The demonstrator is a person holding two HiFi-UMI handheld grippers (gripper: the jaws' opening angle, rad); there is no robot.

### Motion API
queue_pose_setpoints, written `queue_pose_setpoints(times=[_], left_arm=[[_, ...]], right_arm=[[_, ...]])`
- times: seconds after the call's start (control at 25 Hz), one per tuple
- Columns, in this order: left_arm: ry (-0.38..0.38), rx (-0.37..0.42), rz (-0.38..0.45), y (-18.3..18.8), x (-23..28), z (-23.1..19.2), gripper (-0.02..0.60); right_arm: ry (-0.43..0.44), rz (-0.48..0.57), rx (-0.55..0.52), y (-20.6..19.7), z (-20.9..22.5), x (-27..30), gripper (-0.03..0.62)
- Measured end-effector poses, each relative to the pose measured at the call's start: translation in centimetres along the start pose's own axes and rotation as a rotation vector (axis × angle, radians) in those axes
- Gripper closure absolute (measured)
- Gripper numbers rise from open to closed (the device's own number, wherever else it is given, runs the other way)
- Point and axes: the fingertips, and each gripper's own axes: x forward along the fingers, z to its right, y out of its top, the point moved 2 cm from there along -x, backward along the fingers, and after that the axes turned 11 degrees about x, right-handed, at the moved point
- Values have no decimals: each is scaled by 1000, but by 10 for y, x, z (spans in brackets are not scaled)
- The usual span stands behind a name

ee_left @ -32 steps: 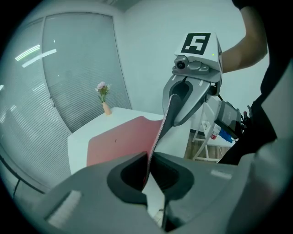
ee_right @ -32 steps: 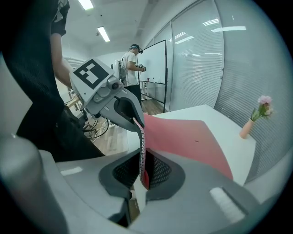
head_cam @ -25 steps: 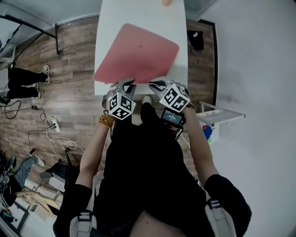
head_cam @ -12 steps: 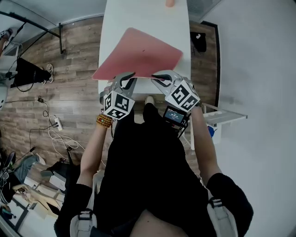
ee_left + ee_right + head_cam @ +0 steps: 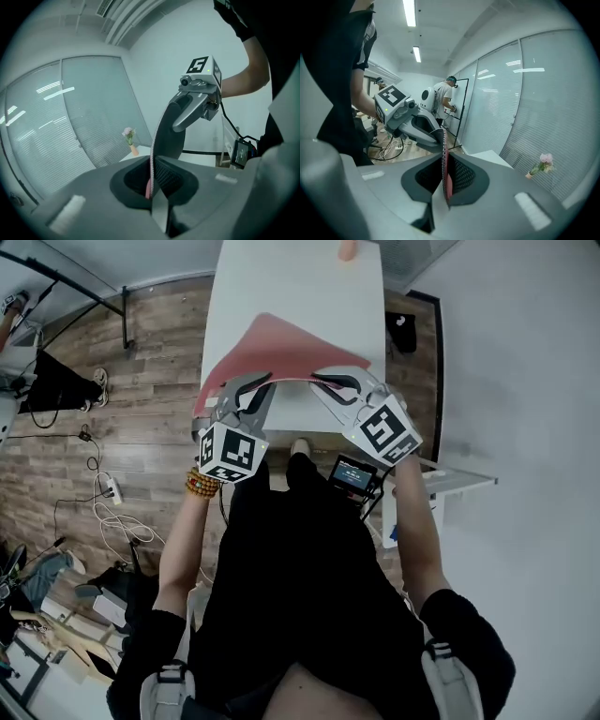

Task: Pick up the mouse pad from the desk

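The pink mouse pad (image 5: 281, 351) hangs tilted above the white desk (image 5: 309, 282), held by its near edge. My left gripper (image 5: 246, 388) is shut on the pad's near left part, and my right gripper (image 5: 333, 382) is shut on its near right part. In the left gripper view the pad (image 5: 151, 180) shows edge-on, pinched between the jaws, with the right gripper (image 5: 197, 101) beyond it. The right gripper view shows the same thin pad edge (image 5: 446, 180) clamped between its jaws, and the left gripper (image 5: 408, 119) further along the pad.
A small vase with a flower (image 5: 346, 248) stands at the desk's far end. Right of the desk are a white rack (image 5: 445, 479) and the wall. Cables (image 5: 112, 507) lie on the wooden floor at the left. A person (image 5: 443, 101) stands in the background.
Both grippers have risen with the pad's near edge. The pad has lifted off the desk and now tilts steeply, looking shorter from above.
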Motion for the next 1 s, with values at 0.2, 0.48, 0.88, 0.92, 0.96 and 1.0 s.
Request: queue_pose_setpoints(times=[0.2, 0.48, 0.88, 0.92, 0.96, 1.0], left_arm=[[52, -56, 57, 16, -10, -25, 568], [129, -20, 97, 43, -20, -55, 568], [208, -124, 226, 89, -33, -94, 568], [213, -134, 238, 92, -33, -97, 568], [216, -141, 247, 94, -34, -99, 568], [219, -146, 256, 96, -35, -102, 568]], right_arm=[[-30, 40, -20, 27, 4, -7, 550], [-81, 107, -2, 64, 11, -21, 551], [-133, 299, 9, 118, 21, -50, 551], [-145, 312, 22, 122, 23, -52, 551], [-157, 320, 34, 125, 25, -53, 551], [-170, 324, 43, 126, 27, -54, 551]])
